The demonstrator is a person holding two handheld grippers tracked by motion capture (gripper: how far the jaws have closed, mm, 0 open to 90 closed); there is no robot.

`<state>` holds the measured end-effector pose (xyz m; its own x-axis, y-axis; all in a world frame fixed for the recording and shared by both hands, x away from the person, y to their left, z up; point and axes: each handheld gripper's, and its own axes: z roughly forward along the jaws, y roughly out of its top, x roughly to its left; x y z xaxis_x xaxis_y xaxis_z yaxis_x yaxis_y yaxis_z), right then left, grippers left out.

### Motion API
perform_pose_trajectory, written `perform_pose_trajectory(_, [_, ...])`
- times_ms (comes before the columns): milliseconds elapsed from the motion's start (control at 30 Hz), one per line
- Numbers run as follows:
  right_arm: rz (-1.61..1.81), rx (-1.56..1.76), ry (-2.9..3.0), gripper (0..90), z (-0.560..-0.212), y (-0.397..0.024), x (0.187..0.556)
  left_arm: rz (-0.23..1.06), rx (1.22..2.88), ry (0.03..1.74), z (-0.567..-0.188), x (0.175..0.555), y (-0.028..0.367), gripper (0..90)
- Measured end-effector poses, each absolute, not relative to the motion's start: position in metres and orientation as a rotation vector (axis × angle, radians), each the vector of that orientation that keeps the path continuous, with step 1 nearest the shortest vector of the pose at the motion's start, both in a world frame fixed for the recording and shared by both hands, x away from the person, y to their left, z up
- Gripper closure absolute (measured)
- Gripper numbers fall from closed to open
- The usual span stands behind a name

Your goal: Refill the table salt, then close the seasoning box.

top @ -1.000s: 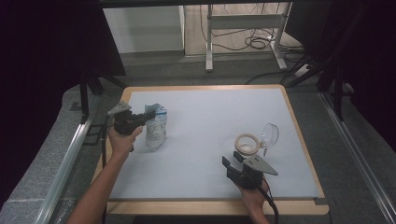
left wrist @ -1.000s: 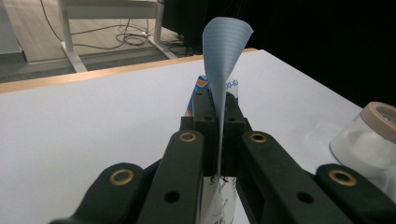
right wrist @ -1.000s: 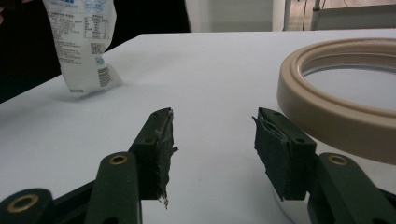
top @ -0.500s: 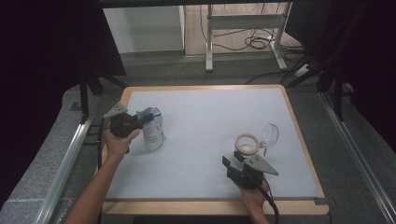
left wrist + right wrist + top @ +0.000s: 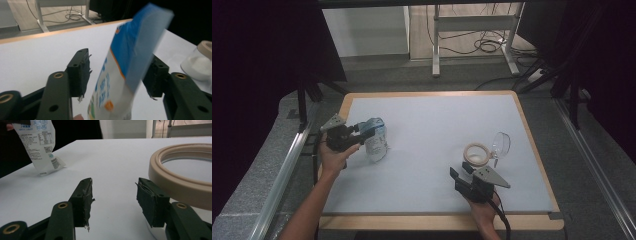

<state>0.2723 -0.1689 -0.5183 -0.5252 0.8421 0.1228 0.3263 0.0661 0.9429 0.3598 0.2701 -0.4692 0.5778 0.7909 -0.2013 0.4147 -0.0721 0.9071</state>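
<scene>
White counter [image 5: 432, 130] with a wood rim, dark curtains around, cables on the floor behind. Step in hand is judged to be the release of the pouch [image 5: 376, 141]: it stands upright at the counter's left part, its top between the jaws of the left claw [image 5: 364, 131]. The left claw's jaws have just been opening; in the left gripper view the pouch [image 5: 125, 65] is seen between them, a clear gap on one side, the other side hidden behind the bag, so no real grip is read. Pouch base rests on the counter, slightly tilted.

Right claw [image 5: 460, 176] is held half open with nothing in it, low over the counter's near right. Just beyond it sits the jar [image 5: 477, 154], beige rim up, white powder inside, and a clear lid [image 5: 500, 145] beside it. Pouch and jar are well apart.

Next move is judged to call for backing the left claw off without tipping the pouch, or a fresh grip lower down if it leans.
</scene>
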Motion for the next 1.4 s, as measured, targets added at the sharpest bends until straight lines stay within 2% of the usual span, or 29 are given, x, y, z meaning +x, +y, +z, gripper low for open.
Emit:
perform_pose_trajectory(400, [1.457,1.12,1.891,47.1,-0.512,-0.174,0.266,0.416,1.724,1.06,-0.501,0.331,0.28,40.2])
perform_pose_trajectory(467, [1.455,1.101,1.901,49.2,-0.511,-0.176,0.263,0.397,1.731,1.058,-0.506,0.326,0.28,39.8])
perform_pose_trajectory(733, [1.464,1.034,1.916,78.9,-0.504,-0.192,0.253,0.364,1.78,1.055,-0.523,0.315,0.271,38.9])
perform_pose_trajectory(900, [1.461,1.011,1.916,89.1,-0.498,-0.202,0.251,0.346,1.793,1.056,-0.528,0.312,0.27,39.0])
perform_pose_trajectory(1400, [1.468,1.054,1.787,90.0,-0.475,-0.256,0.249,0.325,1.826,1.063,-0.544,0.298,0.264,39.6])
